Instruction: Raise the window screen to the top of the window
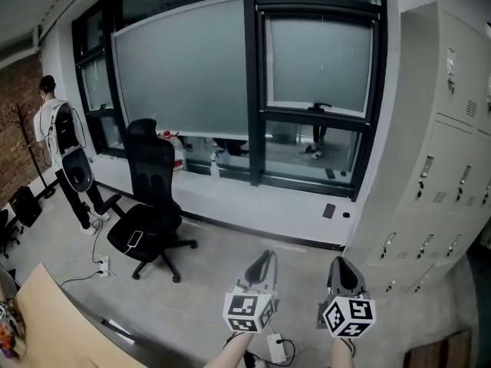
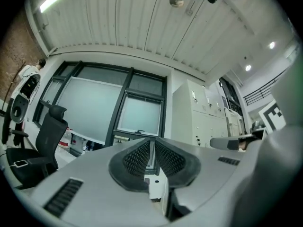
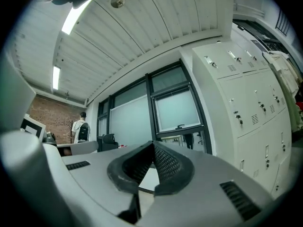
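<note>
**Both grippers closed, clear of the window**

Head view: left gripper (image 1: pixel 266 254) and right gripper (image 1: pixel 338 261) are held low, well apart from the window (image 1: pixel 253 90). The window screen (image 1: pixel 184 71) covers most of the window's large pane.

Left gripper view: fingers (image 2: pixel 137 157) closed, nothing between them.

Right gripper view: fingers (image 3: pixel 166 162) closed, nothing between them.

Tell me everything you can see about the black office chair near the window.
The black office chair stands upright on the grey floor, just before the low window ledge, its back toward the window. It has a tall backrest topped by a headrest, a padded seat and a star base on castors. Nobody sits in it; a small pale flat object, perhaps a phone, lies on the seat.
</note>
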A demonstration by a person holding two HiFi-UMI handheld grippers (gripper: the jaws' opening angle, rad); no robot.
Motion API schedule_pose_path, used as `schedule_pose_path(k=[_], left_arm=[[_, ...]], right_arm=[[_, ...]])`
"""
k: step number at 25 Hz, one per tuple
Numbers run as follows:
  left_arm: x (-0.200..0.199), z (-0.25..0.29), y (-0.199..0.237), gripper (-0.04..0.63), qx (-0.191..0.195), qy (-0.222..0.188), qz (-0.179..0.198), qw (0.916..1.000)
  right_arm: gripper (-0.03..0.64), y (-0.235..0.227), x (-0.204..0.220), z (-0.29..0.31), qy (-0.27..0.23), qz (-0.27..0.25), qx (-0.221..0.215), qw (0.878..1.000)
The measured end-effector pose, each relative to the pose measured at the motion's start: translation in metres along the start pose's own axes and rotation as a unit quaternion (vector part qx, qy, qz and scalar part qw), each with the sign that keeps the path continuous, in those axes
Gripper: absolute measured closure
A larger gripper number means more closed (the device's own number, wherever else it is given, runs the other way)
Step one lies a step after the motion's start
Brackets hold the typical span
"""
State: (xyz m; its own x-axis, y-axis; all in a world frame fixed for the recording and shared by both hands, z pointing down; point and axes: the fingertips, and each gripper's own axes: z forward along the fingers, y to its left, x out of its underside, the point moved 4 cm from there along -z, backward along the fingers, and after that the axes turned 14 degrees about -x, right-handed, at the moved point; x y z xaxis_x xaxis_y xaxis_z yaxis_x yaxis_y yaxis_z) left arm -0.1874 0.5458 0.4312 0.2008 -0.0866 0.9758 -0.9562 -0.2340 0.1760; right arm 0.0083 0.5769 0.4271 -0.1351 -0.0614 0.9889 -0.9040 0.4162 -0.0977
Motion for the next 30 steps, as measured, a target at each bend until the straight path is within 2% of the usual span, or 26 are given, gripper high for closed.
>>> schedule_pose_path(k=[7, 12, 18, 30], left_arm=[[0.000, -0.104, -0.039, 0.558, -0.004, 0.006, -0.006, 1.0000], [-0.016, -0.150, -0.045, 0.558, -0.019, 0.010, 0.003, 0.9998], [-0.036, -0.175, -0.057, 0.558, -0.012, 0.002, 0.024, 0.9996], [-0.033, -0.187, -0.062, 0.558, 0.010, -0.001, 0.004, 0.9999]], right_arm=[[0.610, 0.021, 0.000, -0.107, -0.006, 0.000, 0.001, 1.000], [0.609, 0.041, -0.006, -0.155, -0.003, 0.003, 0.003, 1.000], [0.611, 0.055, -0.021, -0.177, -0.017, 0.003, 0.000, 1.000], [0.611, 0.068, -0.030, -0.186, -0.004, -0.039, 0.012, 0.999]])
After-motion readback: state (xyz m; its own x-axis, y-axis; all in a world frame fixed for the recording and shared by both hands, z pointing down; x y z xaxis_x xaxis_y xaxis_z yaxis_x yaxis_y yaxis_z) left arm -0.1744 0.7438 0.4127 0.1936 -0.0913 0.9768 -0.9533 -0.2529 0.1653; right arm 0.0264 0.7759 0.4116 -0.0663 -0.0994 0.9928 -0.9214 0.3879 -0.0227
